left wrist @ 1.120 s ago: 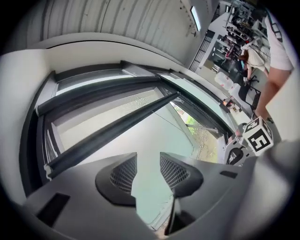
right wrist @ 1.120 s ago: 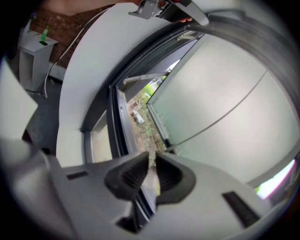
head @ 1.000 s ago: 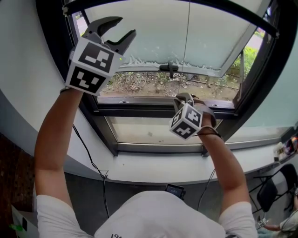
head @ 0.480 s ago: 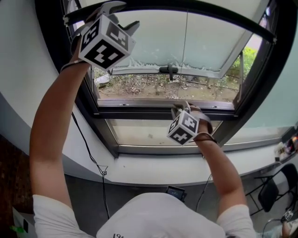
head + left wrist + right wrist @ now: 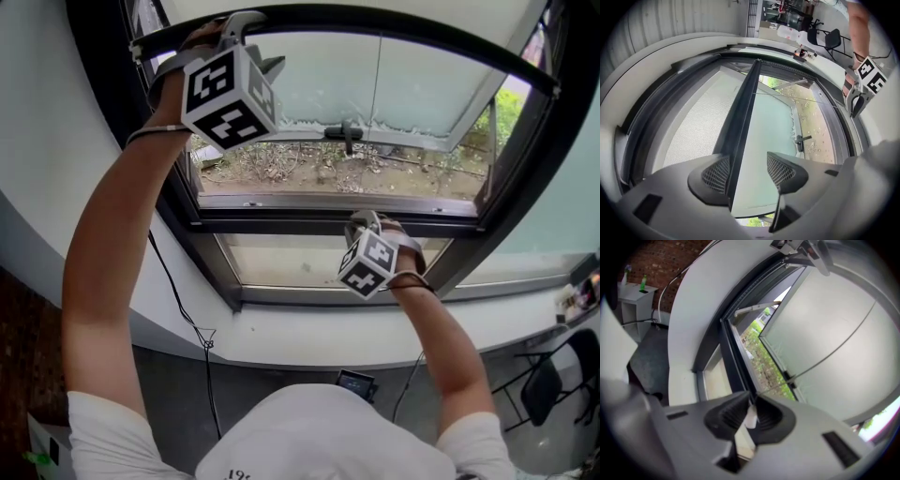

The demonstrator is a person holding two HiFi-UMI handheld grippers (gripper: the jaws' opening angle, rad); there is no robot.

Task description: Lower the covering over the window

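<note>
The covering (image 5: 693, 126) was seen drawn only a little way down. Its bar (image 5: 403, 26) lay high near the top edge of the frame (image 5: 281, 225), and most of the opening was left bare. The left gripper (image 5: 747, 171) was held with jaws wide apart, the bar threaded between them but not pinched. The right gripper (image 5: 751, 405) was clamped on the small white tab (image 5: 750, 420) at the end of the cord (image 5: 825, 345), low by the frame's bottom edge. Two risks were judged. The tab could be slipped from so thin a bite if the cord were hauled at a slant. The bar could be dragged down crooked and jammed if the left jaws were shut badly on it.
</note>
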